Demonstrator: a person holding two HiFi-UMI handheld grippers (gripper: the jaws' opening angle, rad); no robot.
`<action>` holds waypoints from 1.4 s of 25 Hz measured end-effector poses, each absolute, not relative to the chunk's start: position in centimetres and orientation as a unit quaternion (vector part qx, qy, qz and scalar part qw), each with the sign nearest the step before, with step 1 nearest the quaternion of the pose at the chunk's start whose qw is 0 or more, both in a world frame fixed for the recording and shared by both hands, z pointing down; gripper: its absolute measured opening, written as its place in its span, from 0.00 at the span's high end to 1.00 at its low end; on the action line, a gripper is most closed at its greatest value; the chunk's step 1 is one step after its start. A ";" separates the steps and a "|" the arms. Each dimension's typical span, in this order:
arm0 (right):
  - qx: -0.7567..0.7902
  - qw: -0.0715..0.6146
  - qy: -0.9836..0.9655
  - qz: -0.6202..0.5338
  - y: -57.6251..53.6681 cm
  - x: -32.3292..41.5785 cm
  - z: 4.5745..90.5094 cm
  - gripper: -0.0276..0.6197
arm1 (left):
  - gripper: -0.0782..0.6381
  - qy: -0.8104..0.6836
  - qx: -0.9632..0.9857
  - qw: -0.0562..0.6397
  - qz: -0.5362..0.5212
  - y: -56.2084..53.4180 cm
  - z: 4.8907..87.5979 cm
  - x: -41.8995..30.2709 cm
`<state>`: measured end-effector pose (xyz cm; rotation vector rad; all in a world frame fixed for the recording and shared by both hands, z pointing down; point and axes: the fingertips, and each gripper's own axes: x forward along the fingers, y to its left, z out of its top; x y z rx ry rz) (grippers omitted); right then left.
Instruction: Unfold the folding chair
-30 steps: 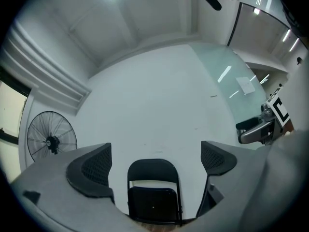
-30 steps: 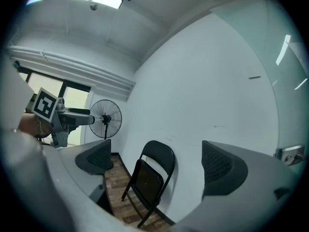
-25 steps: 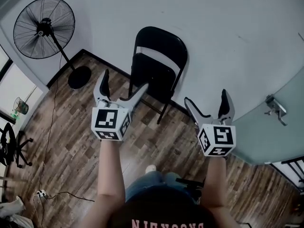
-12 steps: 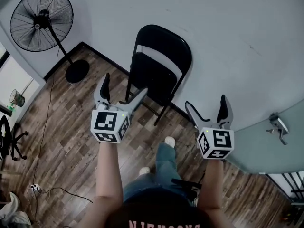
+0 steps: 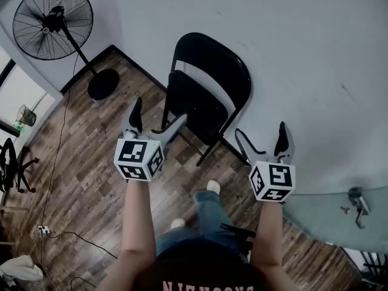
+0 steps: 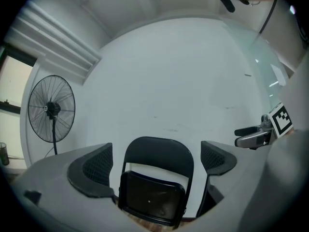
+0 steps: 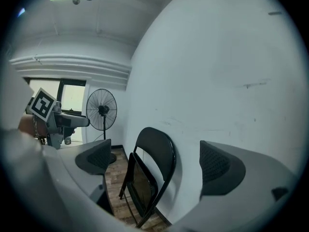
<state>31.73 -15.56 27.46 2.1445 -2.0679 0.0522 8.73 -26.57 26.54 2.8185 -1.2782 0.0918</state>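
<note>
Getting this step right, I judge, means bringing the left hand-held gripper [image 5: 157, 115] and the right hand-held gripper [image 5: 260, 132] forward together. One should steady the backrest while the other catches the seat's front edge and swings it down, without letting the legs skid on the wood floor [image 5: 91, 162]. Each hand-held gripper has its jaws spread wide, with nothing between them and touching nothing. Ahead of both, and well apart from them, the folding chair [image 5: 206, 96] stands folded, its seat tipped up toward the backrest, close against the white wall [image 5: 303, 41]. Farther off, to the left of the left hand-held gripper, a pedestal fan [image 5: 53, 22] stands in the corner.
</note>
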 end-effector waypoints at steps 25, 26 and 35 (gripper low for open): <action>0.582 0.160 -0.783 0.150 -36.8 40.2 39.5 0.40 | 0.10 -0.451 0.868 0.154 0.139 -39.3 39.4 20.3; 0.578 0.163 -0.784 0.157 -37.3 40.1 39.8 0.44 | 0.10 -0.453 0.866 0.159 0.139 -39.4 39.6 20.0; 0.595 0.207 -0.758 0.171 -41.2 39.8 41.7 0.64 | 0.10 -0.435 0.865 0.206 0.139 -40.3 42.2 18.6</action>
